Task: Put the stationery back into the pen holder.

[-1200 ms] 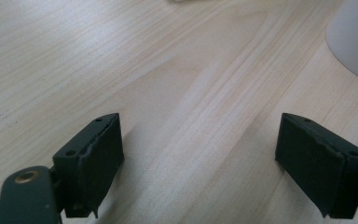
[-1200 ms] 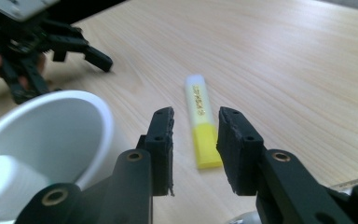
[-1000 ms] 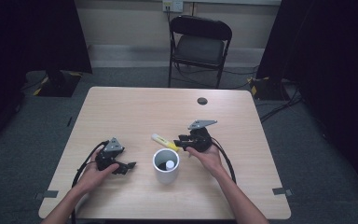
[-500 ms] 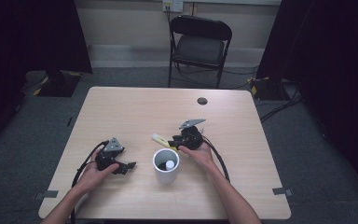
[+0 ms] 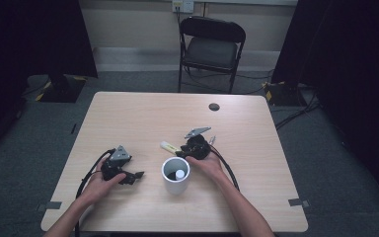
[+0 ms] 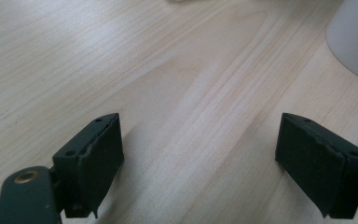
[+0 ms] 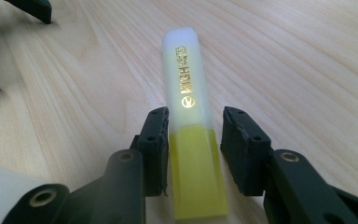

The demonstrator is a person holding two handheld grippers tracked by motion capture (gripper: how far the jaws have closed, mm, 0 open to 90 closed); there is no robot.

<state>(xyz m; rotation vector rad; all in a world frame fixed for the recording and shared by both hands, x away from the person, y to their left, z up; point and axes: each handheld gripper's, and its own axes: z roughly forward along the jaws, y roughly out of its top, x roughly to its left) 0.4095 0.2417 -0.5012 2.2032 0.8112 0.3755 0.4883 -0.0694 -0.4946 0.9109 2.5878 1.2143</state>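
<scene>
The table [image 7: 307, 56] is pale, smooth wood grain (faintly glossy); the highlighter [image 7: 191, 140] looks like satin plastic.

Right hand-held gripper [image 7: 193, 151]: jaws straddle a yellow highlighter [image 7: 192, 140] lying flat on the wooden surface [image 7: 307, 70]; left jaw touching, right jaw slightly apart.
</scene>
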